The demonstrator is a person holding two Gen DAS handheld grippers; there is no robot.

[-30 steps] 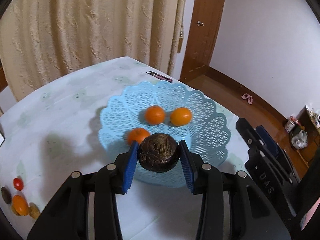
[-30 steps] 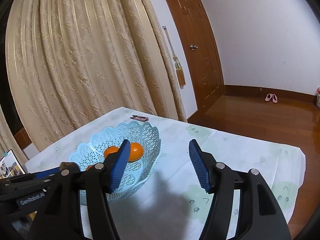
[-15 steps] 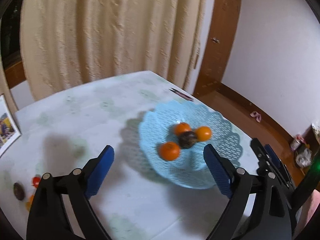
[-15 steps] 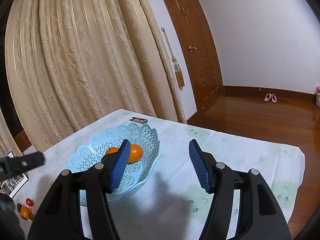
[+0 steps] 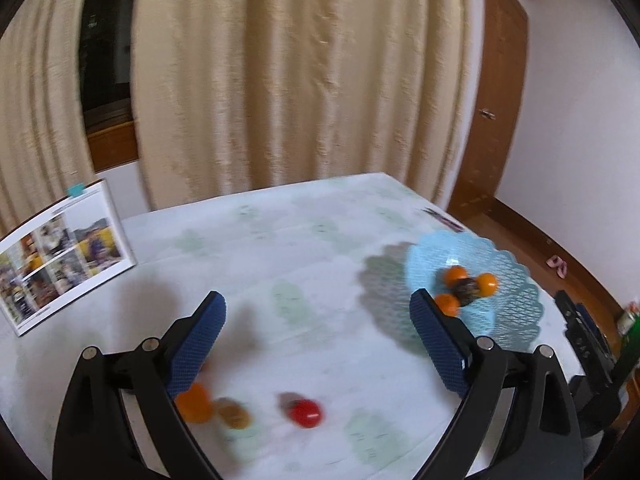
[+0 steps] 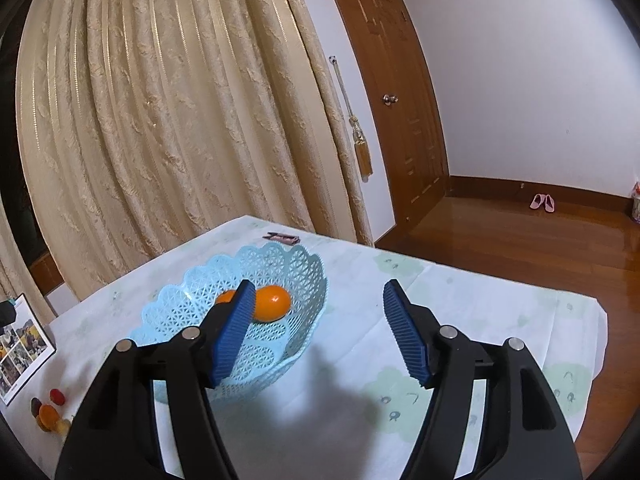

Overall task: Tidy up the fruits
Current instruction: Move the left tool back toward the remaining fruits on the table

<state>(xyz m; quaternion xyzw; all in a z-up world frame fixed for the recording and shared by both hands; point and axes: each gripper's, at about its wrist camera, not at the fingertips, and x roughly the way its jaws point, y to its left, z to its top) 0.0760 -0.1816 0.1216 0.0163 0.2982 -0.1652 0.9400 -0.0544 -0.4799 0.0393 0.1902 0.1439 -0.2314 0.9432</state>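
Observation:
A light blue lattice basket (image 5: 516, 304) stands on the table at the right and holds three oranges (image 5: 486, 283) and a dark brown fruit (image 5: 466, 289). My left gripper (image 5: 316, 322) is open and empty, above loose fruit on the cloth: an orange (image 5: 194, 403), a brown fruit (image 5: 234, 414) and a red fruit (image 5: 306, 413). My right gripper (image 6: 318, 322) is open and empty, just right of the basket (image 6: 280, 264), where an orange (image 6: 272, 303) shows. The loose fruit (image 6: 50, 410) lies far left in this view.
A photo book (image 5: 60, 252) stands at the table's left edge. A small dark clip (image 6: 282, 237) lies behind the basket. Curtains hang behind the table. The table's right edge drops to a wooden floor (image 6: 520, 232).
My left gripper let the dark brown fruit go into the basket, opened wide and swung left to the loose fruit. The right gripper has stayed in place.

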